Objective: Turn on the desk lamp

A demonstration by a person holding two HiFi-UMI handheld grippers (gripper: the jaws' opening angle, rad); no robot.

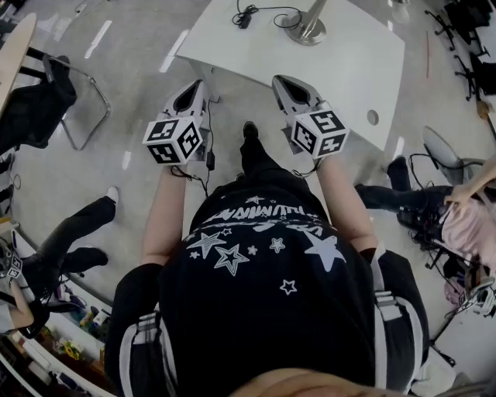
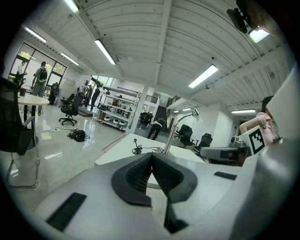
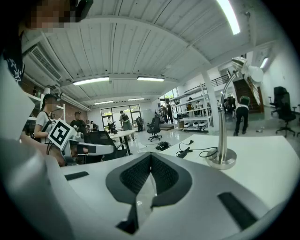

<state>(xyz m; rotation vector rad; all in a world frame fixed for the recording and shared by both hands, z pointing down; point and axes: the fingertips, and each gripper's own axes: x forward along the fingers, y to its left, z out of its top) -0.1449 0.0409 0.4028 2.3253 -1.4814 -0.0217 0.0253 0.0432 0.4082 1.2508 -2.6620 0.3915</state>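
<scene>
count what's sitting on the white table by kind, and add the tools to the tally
desk lamp: 1
black cable: 1
tools: 2, left tool and right tool, both shut and empty
total: 4

Jaws of right gripper (image 3: 151,158) together — desk lamp (image 3: 226,119) on table (image 3: 267,157) beyond.

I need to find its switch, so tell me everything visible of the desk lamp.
The desk lamp stands upright on the white table. It has a round shiny metal base flat on the tabletop, and a slim chrome stem rising straight, then bending over into a small pale head pointing down. A black cable lies looped beside the base. No switch shows, and whether it is lit cannot be told.
</scene>
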